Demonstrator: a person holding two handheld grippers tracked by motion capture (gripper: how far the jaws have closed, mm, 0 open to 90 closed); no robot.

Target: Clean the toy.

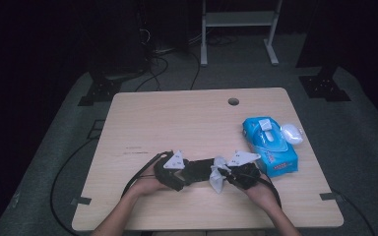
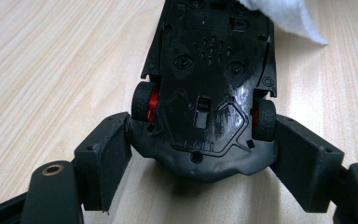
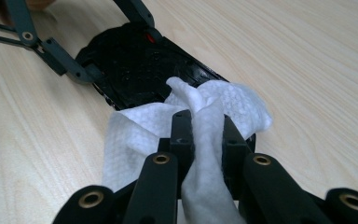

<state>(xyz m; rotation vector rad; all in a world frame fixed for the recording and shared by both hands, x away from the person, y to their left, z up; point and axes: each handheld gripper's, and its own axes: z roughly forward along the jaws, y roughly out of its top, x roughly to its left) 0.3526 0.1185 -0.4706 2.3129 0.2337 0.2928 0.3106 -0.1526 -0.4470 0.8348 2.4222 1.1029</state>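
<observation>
Gripping a black toy car [image 2: 209, 88] by one end, the left gripper [image 2: 200, 154] has its jaws closed against the car's sides, one pad [image 2: 103, 158] per flank, just behind the red-hubbed wheels [image 2: 145, 101]; car lies upside down, underside facing the camera, on the wooden table [image 1: 177, 118]. Left gripper view: chassis screws and slots visible; white wipe [image 2: 286, 18] at the car's far end, top right of frame.

Right gripper [image 3: 200, 135]: jaws closed on a white wet wipe [image 3: 200, 116], wipe bunched between them w/ loose folds spilling out each side; wipe rests on the underside of the car [image 3: 140, 65] at the end opposite the left gripper. Right gripper view also shows the left gripper's linkage arms [image 3: 51, 51] at the car's far end.

High view: both grippers near the table's front edge, approx. centre; left gripper [image 1: 174, 169] and right gripper [image 1: 241, 169] face each other, car [image 1: 199, 169] between them, wipe [image 1: 218, 174] at the junction of car and right gripper; person's hands [image 1: 147, 184] enter from the bottom edge.

Blue wet-wipe pack [image 1: 270, 145] sits on the table's right side, just beyond the right gripper; a white rounded object [image 1: 292, 132] touches the pack's right edge, type cannot be told; round cable hole [image 1: 233, 102] near the table's far edge.
</observation>
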